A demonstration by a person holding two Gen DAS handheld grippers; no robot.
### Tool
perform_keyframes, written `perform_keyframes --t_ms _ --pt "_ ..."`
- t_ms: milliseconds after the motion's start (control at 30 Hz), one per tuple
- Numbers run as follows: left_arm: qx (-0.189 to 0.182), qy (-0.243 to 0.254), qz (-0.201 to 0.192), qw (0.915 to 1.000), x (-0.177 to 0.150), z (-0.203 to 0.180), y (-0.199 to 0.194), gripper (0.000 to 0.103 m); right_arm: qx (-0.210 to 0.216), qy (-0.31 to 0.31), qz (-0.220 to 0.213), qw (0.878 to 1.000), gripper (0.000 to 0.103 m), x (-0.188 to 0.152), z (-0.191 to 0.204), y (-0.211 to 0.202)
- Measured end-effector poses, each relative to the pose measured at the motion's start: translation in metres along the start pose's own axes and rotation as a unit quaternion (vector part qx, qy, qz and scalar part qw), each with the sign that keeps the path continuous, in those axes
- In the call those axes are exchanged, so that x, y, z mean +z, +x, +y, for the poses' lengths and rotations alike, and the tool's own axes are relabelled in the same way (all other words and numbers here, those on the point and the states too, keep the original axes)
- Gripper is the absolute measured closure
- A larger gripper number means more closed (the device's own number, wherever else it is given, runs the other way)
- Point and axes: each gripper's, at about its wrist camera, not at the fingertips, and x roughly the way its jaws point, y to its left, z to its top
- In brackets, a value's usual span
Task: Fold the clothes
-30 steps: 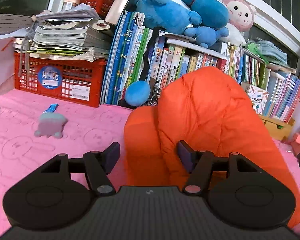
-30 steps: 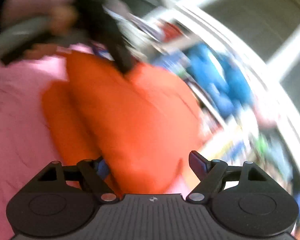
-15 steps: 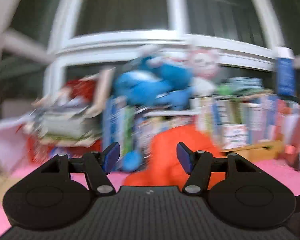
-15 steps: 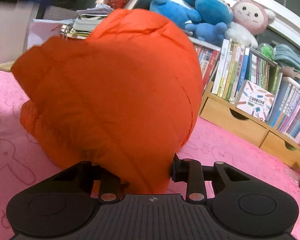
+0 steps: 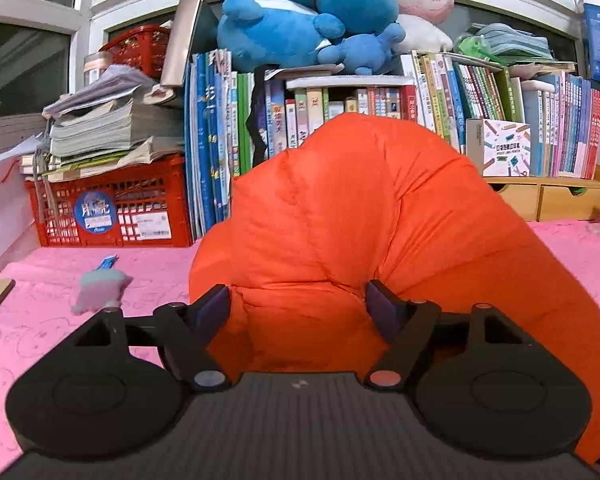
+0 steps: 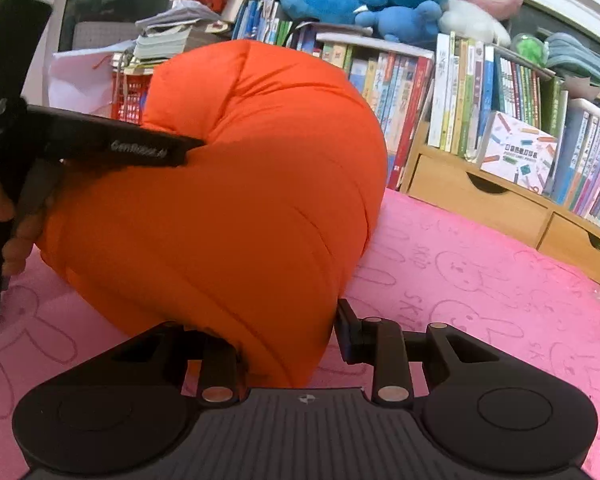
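Orange puffy jacket (image 5: 364,216), bulging in a rounded hump on the pink rabbit-print blanket (image 6: 480,272), in front of the crowded bookshelf (image 5: 440,120). Bunched at its near right edge between the fingers of the right gripper (image 6: 288,340), narrowly set and pinching a fold of the quilted fabric. At its near left side, between the jaws of the left gripper (image 5: 298,306): fingers wide and opening, fabric swelling between the blue pads (image 5: 212,308), firm pressing not clear. Same left gripper seen from the right wrist view at the jacket's left flank, a hand (image 6: 4,216) on its handle. Farther out: a small grey-blue toy (image 5: 96,290) on the blanket, a red crate (image 5: 112,208) under stacked papers, blue and pink plush toys (image 5: 320,20) on top of the books.
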Motion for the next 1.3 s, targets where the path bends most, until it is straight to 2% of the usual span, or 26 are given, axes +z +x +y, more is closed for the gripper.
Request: perform_keyframes --t_ms 100,167,267,367,500,533,567,667,767,867,1000,1100,1133,1167,1200,1233,1300 --pt "-0.009 -0.015 0.009 0.9998 -0.002 0.004 0.002 0.027 0.001 -0.026 -0.002 1.000 0.065 -0.003 0.003 -0.008" --pt "-0.017 -0.028 0.014 0.9994 -0.002 0.009 0.003 0.027 0.026 -0.047 -0.014 0.998 0.063 -0.007 0.002 -0.028" --pt "-0.029 -0.054 0.021 0.9979 -0.003 0.015 0.006 0.027 0.059 -0.072 -0.051 0.994 0.053 0.000 -0.006 -0.066" --pt "-0.051 -0.084 0.029 0.9948 -0.003 0.024 0.010 0.026 0.057 -0.074 -0.093 0.991 0.048 0.033 -0.007 -0.074" --pt "-0.044 -0.075 0.024 0.9959 -0.003 0.020 0.007 0.025 0.069 -0.044 -0.128 0.988 0.048 0.102 -0.005 -0.032" --pt "-0.045 -0.075 0.023 0.9959 -0.003 0.020 0.007 0.025 0.078 -0.029 -0.132 0.988 0.052 0.120 -0.005 -0.019" --pt "-0.047 -0.079 0.024 0.9955 -0.003 0.021 0.008 0.025 0.083 -0.026 -0.129 0.988 0.054 0.135 -0.002 -0.004" --pt "-0.046 -0.085 0.024 0.9950 -0.004 0.023 0.007 0.025 0.072 -0.091 -0.075 0.990 0.064 0.161 0.028 0.053" --pt "-0.041 -0.089 0.022 0.9950 -0.004 0.024 0.007 0.025 0.039 -0.155 -0.024 0.987 0.064 0.165 0.049 0.108" --pt "-0.037 -0.097 0.030 0.9942 -0.004 0.027 0.009 0.025 0.030 -0.165 0.017 0.986 0.065 0.164 0.048 0.149" --pt "-0.035 -0.107 0.041 0.9928 -0.004 0.031 0.012 0.026 0.030 -0.193 0.034 0.980 0.065 0.158 0.053 0.171" --pt "-0.057 -0.141 0.034 0.9878 -0.006 0.044 0.010 0.026 0.024 -0.184 0.013 0.983 0.061 0.158 0.053 0.163" --pt "-0.056 -0.153 0.029 0.9863 -0.006 0.050 0.007 0.026 0.015 -0.175 -0.009 0.984 0.053 0.157 0.050 0.150" --pt "-0.043 -0.165 0.020 0.9852 -0.002 0.056 0.000 0.026 0.010 -0.163 -0.033 0.986 0.047 0.156 0.044 0.134" --pt "-0.030 -0.175 0.012 0.9840 0.003 0.062 -0.006 0.027 0.009 -0.144 -0.059 0.988 0.036 0.154 0.035 0.113" --pt "-0.019 -0.168 0.000 0.9856 0.011 0.063 -0.011 0.028 0.008 -0.122 -0.081 0.989 0.030 0.149 0.024 0.089" --pt "0.002 -0.152 -0.022 0.9881 0.028 0.063 -0.021 0.028 -0.002 -0.098 -0.124 0.987 0.030 0.132 0.005 0.040"
